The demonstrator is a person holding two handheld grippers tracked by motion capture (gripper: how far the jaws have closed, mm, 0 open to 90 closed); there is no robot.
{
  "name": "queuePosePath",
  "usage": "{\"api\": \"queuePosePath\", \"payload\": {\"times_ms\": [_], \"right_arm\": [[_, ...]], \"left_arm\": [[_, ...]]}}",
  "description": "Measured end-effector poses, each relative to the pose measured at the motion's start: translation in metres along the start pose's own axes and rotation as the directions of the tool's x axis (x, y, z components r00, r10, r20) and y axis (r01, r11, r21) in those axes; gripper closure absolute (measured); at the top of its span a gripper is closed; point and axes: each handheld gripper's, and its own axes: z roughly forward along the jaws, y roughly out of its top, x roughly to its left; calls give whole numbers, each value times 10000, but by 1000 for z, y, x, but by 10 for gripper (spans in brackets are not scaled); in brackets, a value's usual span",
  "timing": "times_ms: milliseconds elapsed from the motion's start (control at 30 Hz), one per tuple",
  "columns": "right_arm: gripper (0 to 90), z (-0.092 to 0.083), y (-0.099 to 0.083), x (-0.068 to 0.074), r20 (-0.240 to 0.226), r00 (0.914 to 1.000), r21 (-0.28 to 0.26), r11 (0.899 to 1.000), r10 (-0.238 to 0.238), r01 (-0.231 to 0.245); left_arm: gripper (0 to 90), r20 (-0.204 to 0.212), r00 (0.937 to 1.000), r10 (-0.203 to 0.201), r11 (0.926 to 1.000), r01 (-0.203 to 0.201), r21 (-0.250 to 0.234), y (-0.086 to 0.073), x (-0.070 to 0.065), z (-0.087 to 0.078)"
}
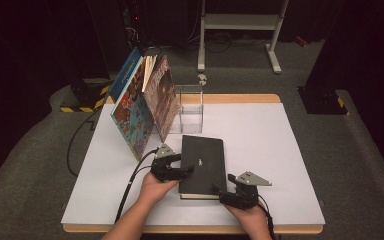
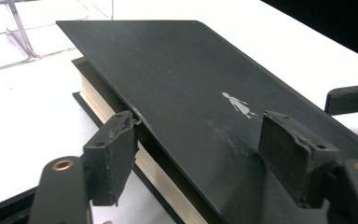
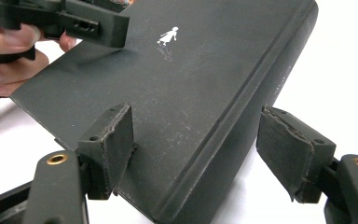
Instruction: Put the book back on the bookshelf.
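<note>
A black hardcover book (image 1: 202, 160) with a small white figure on its cover lies flat near the table's front edge. My left gripper (image 1: 185, 165) sits at the book's left long edge. In the left gripper view its jaws stand apart: the left pad touches the edge of the slightly raised cover (image 2: 182, 84), and the right pad hangs over the cover's top. My right gripper (image 1: 224, 184) is at the book's near right corner. Its jaws straddle the spine side (image 3: 205, 84), one pad on the cover and the other clear of the spine, over white table.
Several colourful picture books (image 1: 142, 107) lean to the left at the table's back left, next to a clear acrylic holder (image 1: 190, 110). The white table (image 1: 270, 140) stretches to the right. A white frame (image 1: 240, 22) stands on the floor beyond.
</note>
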Motion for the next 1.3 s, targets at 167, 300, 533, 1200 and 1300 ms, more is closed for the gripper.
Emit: {"api": "queuePosePath", "payload": {"times_ms": [167,300,533,1200,1300], "right_arm": [[273,0,0,0,-4,10000,-11,10000,36,-36],[274,0,0,0,-11,10000,-20,10000,41,-41],[275,0,-1,-1,-48,9999,-31,9999,101,-101],[275,-1,-1,0,-15,10000,-93,9999,96,-96],[275,-1,-1,0,-21,9999,-104,9999,101,-102]], "left_arm": [[325,-44,9996,-290,9996,290,60,7,3,7],[355,74,9980,-632,9980,631,36,8,7,11],[354,96,9977,-666,9978,666,-63,8,6,13],[383,203,9991,-381,9992,378,141,14,3,17],[412,285,9987,-420,9991,421,-26,15,3,16]]}}
